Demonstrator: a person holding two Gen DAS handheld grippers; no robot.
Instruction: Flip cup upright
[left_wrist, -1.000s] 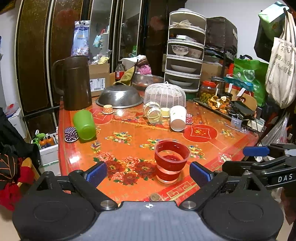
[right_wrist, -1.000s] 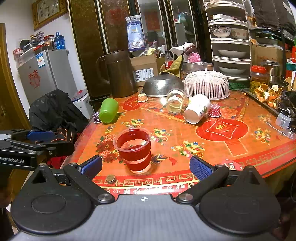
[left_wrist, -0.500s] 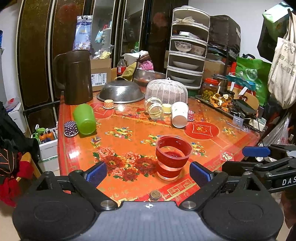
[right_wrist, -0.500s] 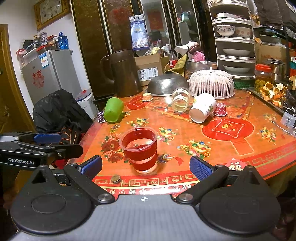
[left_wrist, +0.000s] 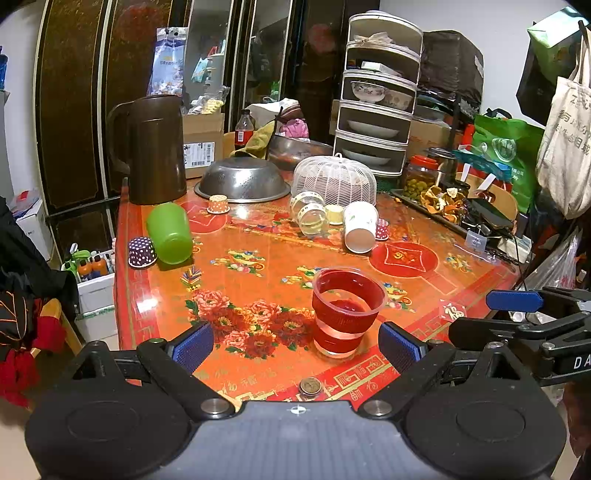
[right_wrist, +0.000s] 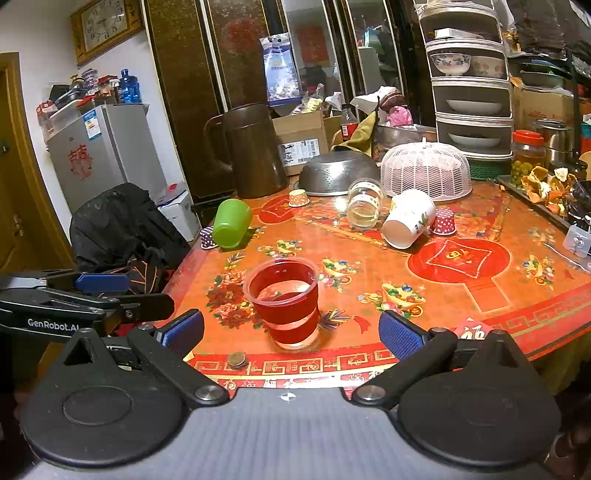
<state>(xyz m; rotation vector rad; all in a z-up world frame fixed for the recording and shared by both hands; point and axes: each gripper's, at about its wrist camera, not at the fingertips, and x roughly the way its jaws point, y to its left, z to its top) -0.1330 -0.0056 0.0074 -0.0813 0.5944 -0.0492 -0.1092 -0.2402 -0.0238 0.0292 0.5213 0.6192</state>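
A clear plastic cup with red bands (left_wrist: 345, 310) stands upright near the table's front edge; it also shows in the right wrist view (right_wrist: 286, 304). My left gripper (left_wrist: 297, 347) is open and empty, fingers wide, just short of the cup. My right gripper (right_wrist: 291, 334) is open and empty, also just short of the cup. A green cup (left_wrist: 170, 232) (right_wrist: 232, 223), a white paper cup (left_wrist: 360, 227) (right_wrist: 408, 218) and a glass jar (left_wrist: 312, 216) (right_wrist: 364, 206) lie on their sides farther back.
A coin (left_wrist: 309, 386) (right_wrist: 236, 359) lies at the table's front edge. A brown jug (left_wrist: 155, 147), a steel colander (left_wrist: 242, 181), a white mesh cover (left_wrist: 334, 179) and small paper cupcake cups (left_wrist: 141, 252) stand at the back. A cluttered tray (left_wrist: 448, 205) sits far right.
Both grippers have drawn back a little from the table, so the upright red cup sits slightly farther ahead. The cup has not moved; both grippers stay open.
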